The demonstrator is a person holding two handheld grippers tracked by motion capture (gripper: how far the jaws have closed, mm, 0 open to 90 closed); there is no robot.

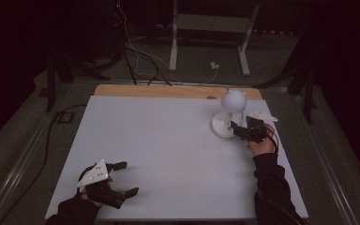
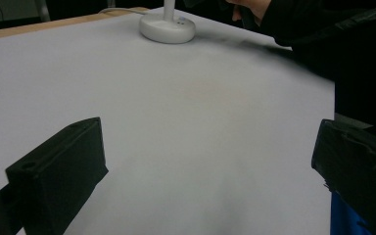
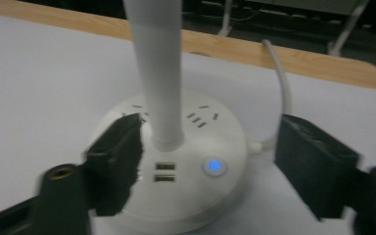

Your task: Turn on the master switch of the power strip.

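A white desk lamp stands at the far right of the table, with a round head (image 1: 234, 100) and a round base (image 1: 222, 125). My right gripper (image 1: 240, 126) is open at the base's right side. In the right gripper view its jaws (image 3: 210, 129) straddle the base (image 3: 191, 196) on either side of the upright stem (image 3: 156, 73), close to the base; contact cannot be told. The base carries a lit blue button (image 3: 214, 165), USB ports (image 3: 164, 172) and socket slots. My left gripper (image 1: 127, 178) rests open at the near left, nothing between its jaws (image 2: 208, 142).
A white sheet (image 1: 168, 140) covers the table, with a wooden strip (image 1: 168, 90) along the far edge. The lamp's white cable (image 3: 281, 83) runs off behind the base. On the floor beyond are a white frame stand (image 1: 211, 23) and loose cables (image 1: 136, 51).
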